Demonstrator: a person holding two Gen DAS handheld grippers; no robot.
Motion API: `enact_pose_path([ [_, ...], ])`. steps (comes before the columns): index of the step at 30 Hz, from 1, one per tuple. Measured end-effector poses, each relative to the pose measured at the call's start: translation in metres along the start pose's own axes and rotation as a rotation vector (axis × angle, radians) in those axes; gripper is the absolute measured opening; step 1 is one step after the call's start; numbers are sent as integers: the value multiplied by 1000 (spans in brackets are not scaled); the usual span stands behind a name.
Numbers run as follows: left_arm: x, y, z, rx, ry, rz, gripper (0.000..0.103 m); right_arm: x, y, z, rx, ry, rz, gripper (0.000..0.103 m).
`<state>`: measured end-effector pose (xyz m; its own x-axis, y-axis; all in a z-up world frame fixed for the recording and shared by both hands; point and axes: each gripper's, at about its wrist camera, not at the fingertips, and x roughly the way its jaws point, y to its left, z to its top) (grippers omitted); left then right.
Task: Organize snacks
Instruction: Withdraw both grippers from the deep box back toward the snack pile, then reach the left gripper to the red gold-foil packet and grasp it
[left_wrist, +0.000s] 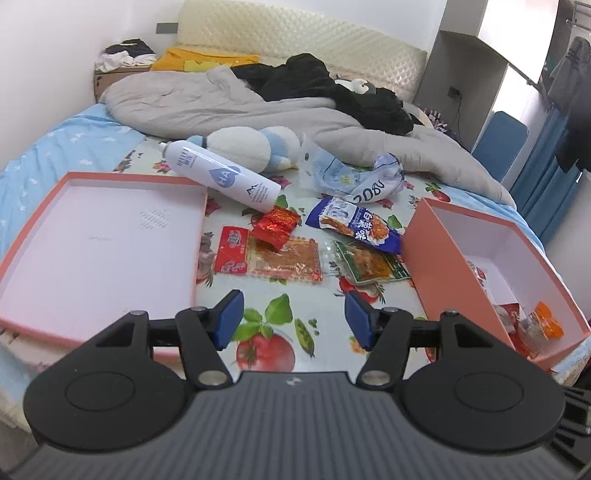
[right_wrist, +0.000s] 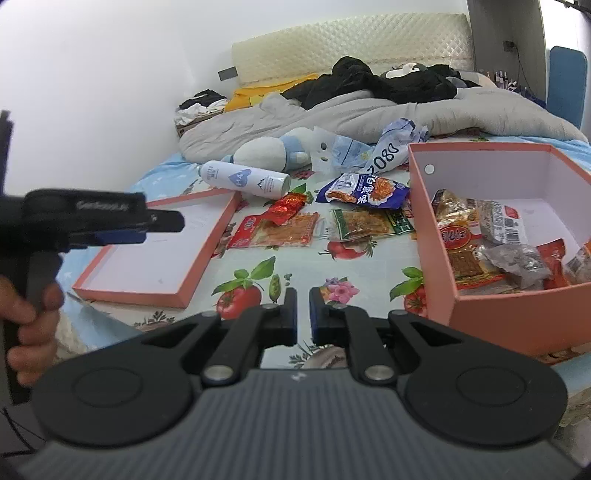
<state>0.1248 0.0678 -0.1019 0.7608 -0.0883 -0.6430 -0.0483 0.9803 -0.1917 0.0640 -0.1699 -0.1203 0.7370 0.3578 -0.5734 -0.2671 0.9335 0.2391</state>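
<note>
Loose snack packets lie on the fruit-print sheet: a red foil packet (left_wrist: 275, 225), a long red-orange packet (left_wrist: 271, 260), a blue packet (left_wrist: 354, 223) and a green packet (left_wrist: 373, 264). They also show in the right wrist view: the red foil (right_wrist: 288, 206), the blue (right_wrist: 365, 190), the green (right_wrist: 369, 223). A salmon box (right_wrist: 517, 317) on the right holds several snacks. Its lid (left_wrist: 55, 206) lies upturned on the left. My left gripper (left_wrist: 293, 319) is open and empty, short of the packets. My right gripper (right_wrist: 303, 317) is shut and empty, left of the box.
A white spray bottle (left_wrist: 225, 175) lies behind the packets, with a plush toy (left_wrist: 255, 146) and crumpled plastic bags (left_wrist: 354, 177) beyond. A grey duvet (left_wrist: 207, 107) and black clothes (left_wrist: 332, 88) cover the back of the bed. The left gripper (right_wrist: 122, 229) appears at the left of the right wrist view.
</note>
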Motion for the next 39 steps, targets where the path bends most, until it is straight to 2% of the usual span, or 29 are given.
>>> enact_pose_path([
  [1, 9, 0, 5, 2, 5, 2, 66, 4, -1, 0, 5, -4, -2, 13],
  [2, 18, 1, 10, 7, 8, -2, 66, 9, -2, 1, 10, -8, -4, 20],
  [3, 28, 1, 14, 10, 12, -7, 66, 13, -3, 2, 13, -13, 2, 33],
  [5, 48, 2, 24, 13, 26, -5, 66, 23, -4, 3, 19, -20, 9, 50],
  [6, 60, 2, 28, 15, 38, -3, 66, 28, -4, 4, 20, -17, 14, 53],
  [9, 96, 4, 41, 6, 75, 19, 73, 47, -6, 9, 30, -8, 32, 53],
  [19, 194, 10, 73, -18, 170, 35, 75, 125, -22, 30, 87, 16, 1, 52],
  [21, 213, 11, 79, -18, 181, 39, 75, 136, -27, 31, 96, 19, -9, 67],
  [22, 220, 11, 81, -14, 184, 45, 75, 142, -28, 32, 102, 18, -12, 70],
  [29, 272, 6, 93, 63, 188, 78, 75, 195, -35, 34, 114, 52, -28, 72],
  [39, 318, -3, 94, 189, 159, 110, 75, 243, -42, 32, 57, 70, -170, 70],
])
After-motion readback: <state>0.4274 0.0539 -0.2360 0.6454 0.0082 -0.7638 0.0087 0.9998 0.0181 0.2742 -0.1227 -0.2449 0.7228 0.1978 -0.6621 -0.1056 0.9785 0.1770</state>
